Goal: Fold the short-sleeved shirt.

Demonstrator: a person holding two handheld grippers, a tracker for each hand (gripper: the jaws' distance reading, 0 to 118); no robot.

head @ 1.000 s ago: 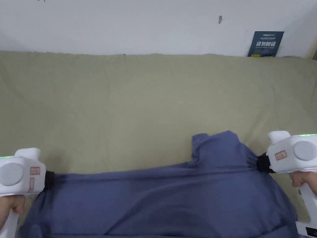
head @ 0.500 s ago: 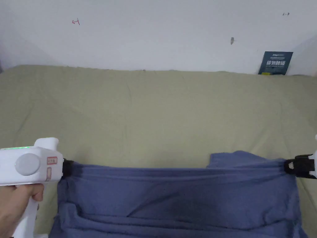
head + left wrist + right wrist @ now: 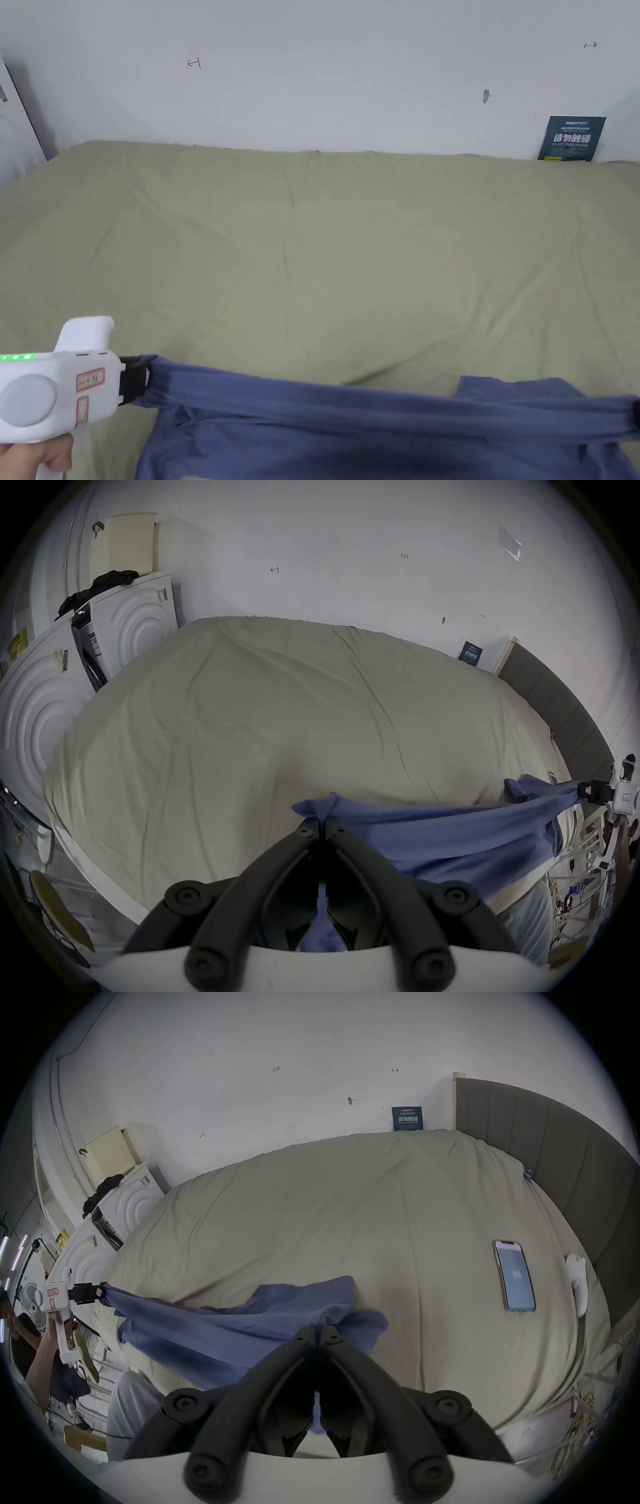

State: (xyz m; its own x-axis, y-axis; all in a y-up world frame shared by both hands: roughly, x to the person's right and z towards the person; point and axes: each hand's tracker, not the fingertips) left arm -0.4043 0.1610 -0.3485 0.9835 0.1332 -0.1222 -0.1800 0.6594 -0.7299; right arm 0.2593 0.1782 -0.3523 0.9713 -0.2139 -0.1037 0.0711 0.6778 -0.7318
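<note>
Blue shirt (image 3: pixel 387 415) hanging stretched between two pinching grippers, at the near edge of the bed (image 3: pixel 350 250).

The left gripper (image 3: pixel 322 821) is pressing both jaws flat together on a bunched corner of the cloth, which is puffing up just past its tips and trailing off to one side toward the other tool. The right gripper (image 3: pixel 320 1329) is doing the same, jaws closed on a gathered fold with a loose flap spilling beyond them. Between the two grips the top hem is running taut as a band, the rest draping below it over the bed's near edge. Ahead of both pairs of jaws the olive sheet is lying bare up to the wall (image 3: pixel 325 69); a phone (image 3: pixel 514 1276) is lying well off to the side of the right jaws, near the headboard (image 3: pixel 540 1137).
</note>
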